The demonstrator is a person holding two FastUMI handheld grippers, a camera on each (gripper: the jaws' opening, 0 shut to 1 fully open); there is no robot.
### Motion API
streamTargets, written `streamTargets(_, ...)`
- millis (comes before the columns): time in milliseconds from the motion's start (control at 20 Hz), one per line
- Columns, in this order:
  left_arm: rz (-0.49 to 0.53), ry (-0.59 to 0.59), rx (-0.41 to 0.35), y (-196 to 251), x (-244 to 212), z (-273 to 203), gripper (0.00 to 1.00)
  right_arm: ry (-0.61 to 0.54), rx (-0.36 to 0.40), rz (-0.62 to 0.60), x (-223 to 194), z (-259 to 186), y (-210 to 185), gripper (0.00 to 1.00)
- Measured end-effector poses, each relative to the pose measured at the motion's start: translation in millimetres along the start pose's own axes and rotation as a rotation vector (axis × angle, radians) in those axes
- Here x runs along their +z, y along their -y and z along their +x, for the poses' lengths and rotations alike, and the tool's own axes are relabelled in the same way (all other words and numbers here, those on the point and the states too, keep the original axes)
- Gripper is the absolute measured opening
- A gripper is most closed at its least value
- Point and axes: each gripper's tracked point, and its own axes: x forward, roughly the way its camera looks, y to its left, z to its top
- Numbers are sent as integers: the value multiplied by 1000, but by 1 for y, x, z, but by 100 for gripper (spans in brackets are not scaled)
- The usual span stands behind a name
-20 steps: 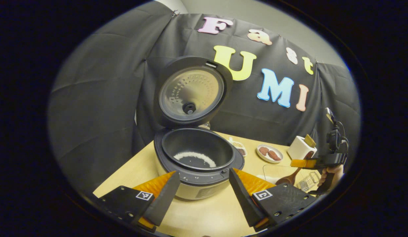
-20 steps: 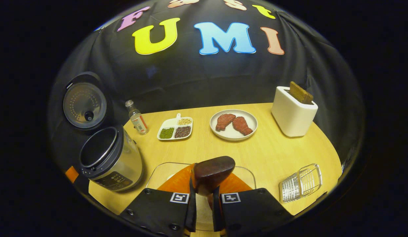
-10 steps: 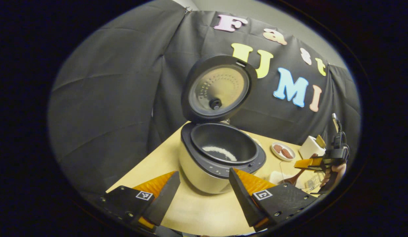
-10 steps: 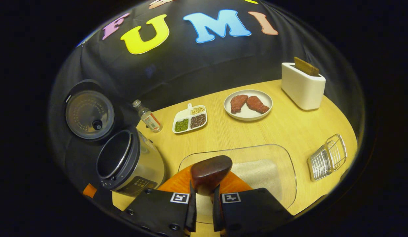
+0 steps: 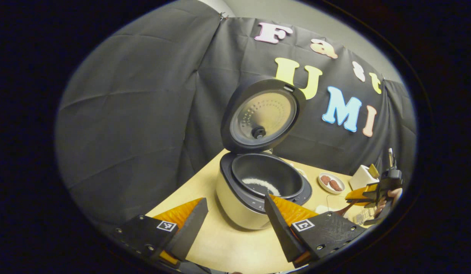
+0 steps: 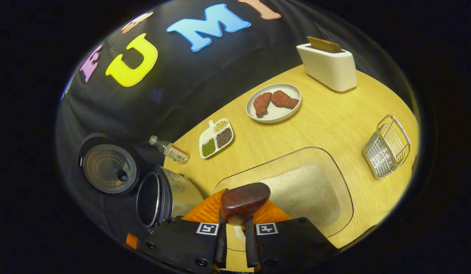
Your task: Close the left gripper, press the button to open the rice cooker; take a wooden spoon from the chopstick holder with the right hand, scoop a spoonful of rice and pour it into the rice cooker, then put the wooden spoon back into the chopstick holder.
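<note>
Black gripper bodies (image 6: 235, 238) bear square coded markers.

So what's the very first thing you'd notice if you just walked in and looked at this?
Probably the rice cooker at the table's left end, its round lid flipped up and a little rice in the dark pot. Next, the right gripper shut on a wooden spoon, above a glass dish of rice. Farther back sits a plate with two pieces of meat.
</note>
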Motion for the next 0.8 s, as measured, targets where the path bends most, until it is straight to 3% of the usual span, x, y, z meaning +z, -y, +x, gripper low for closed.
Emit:
streamTargets(100, -9, 6, -11, 6, 5, -4, 92, -4, 3, 39, 4, -6, 4, 18)
streamTargets(300, -37, 46, -28, 17, 27, -11, 95, 11, 7, 135, 17, -23, 17, 22)
streamTargets(600, -18, 90, -47, 27, 48, -21, 94, 39, 9, 293, 35, -52, 42, 18)
streamTargets(800, -70, 109, -65, 32, 59, -31, 94, 60, 21, 374, 45, -67, 54, 21)
